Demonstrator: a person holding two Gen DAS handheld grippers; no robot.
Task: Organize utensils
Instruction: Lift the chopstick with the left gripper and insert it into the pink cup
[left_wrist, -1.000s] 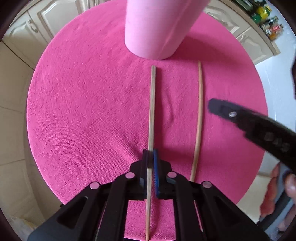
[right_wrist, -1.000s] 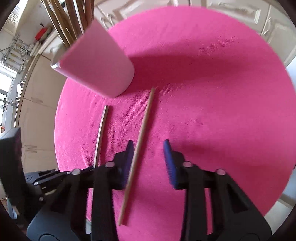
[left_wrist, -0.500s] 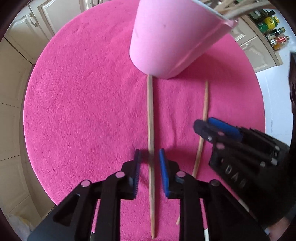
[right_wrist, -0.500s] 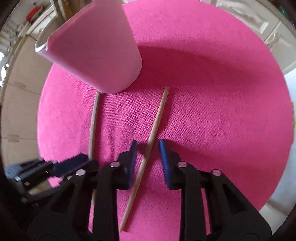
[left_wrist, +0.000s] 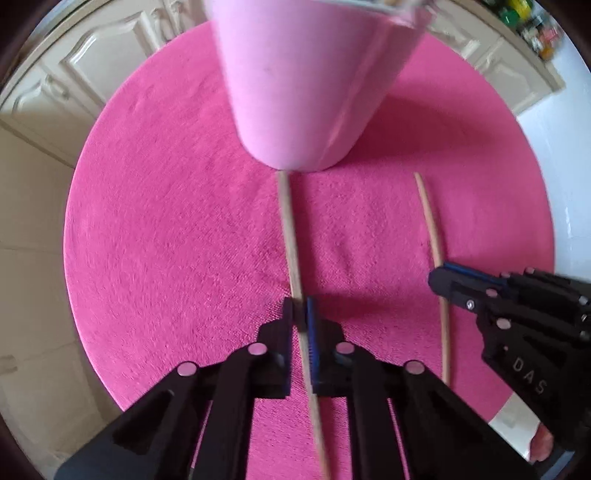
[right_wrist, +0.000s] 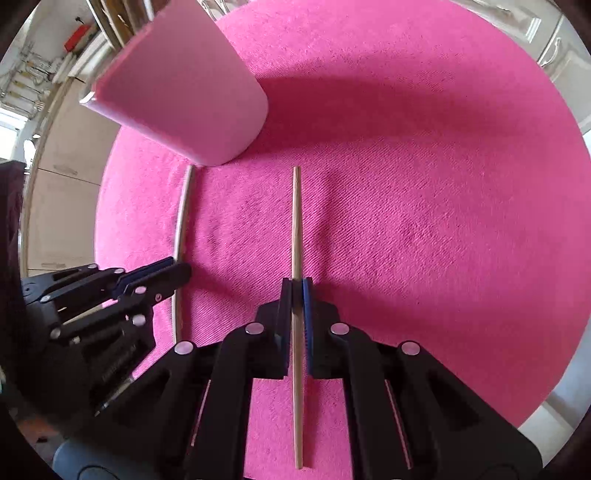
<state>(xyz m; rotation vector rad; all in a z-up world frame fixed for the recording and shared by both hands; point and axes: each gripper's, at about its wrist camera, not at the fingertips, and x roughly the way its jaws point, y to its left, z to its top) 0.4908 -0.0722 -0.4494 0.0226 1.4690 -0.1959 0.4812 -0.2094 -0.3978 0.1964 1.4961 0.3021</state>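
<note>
Two thin wooden chopsticks lie side by side on a pink cloth (left_wrist: 166, 240). My left gripper (left_wrist: 300, 310) is shut on the left chopstick (left_wrist: 290, 236), whose far end reaches the base of a pink cup (left_wrist: 306, 85). In the right wrist view my right gripper (right_wrist: 296, 291) is shut on the right chopstick (right_wrist: 295, 221). Each view shows the other gripper from the side: the right gripper (left_wrist: 439, 277) on its chopstick (left_wrist: 428, 221), the left gripper (right_wrist: 173, 271) on its chopstick (right_wrist: 183, 206). The pink cup (right_wrist: 184, 99) holds several more sticks.
The cloth covers a round table with its edge close on all sides. Cream cabinet doors (left_wrist: 74, 85) surround the table. Bottles (left_wrist: 532, 22) stand on a counter at the upper right of the left wrist view.
The left jaws opened around their chopstick half a second ago and have closed on it again. The right jaws have gone from wide open to shut on the other chopstick.
</note>
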